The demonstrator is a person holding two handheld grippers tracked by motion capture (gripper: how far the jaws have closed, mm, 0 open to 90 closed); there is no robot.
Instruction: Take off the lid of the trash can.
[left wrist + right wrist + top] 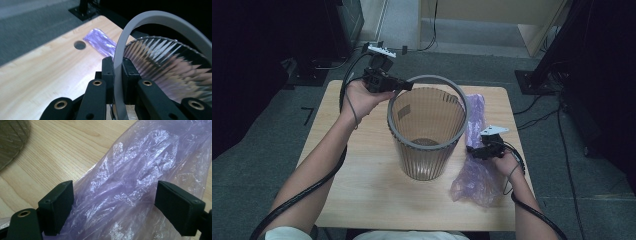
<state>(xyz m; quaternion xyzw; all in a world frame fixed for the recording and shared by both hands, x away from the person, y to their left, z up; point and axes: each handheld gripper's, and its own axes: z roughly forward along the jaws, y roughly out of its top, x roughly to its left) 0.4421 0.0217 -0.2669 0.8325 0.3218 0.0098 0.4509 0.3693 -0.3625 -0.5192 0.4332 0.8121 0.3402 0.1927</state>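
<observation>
A ribbed, see-through bin (427,160) stands upright in the middle of the wooden table (362,190). A grey ring (432,79) lies around its mouth, raised at the far left side. My left gripper (404,86) is shut on that raised part. In the left gripper view the ring (155,17) runs between the pads of my left gripper (118,67), above the bin's rim (170,65). A crumpled purple plastic bag (477,180) lies right of the bin. My right gripper (473,150) hovers low over it. In the right gripper view the jaws of my right gripper (115,207) stand wide apart over the bag (140,165).
The bin's base (11,140) shows near the right gripper, at the top left of its view. The table has a round hole (80,45) near its far edge. Dark equipment and cables (542,75) stand on the grey floor around the table.
</observation>
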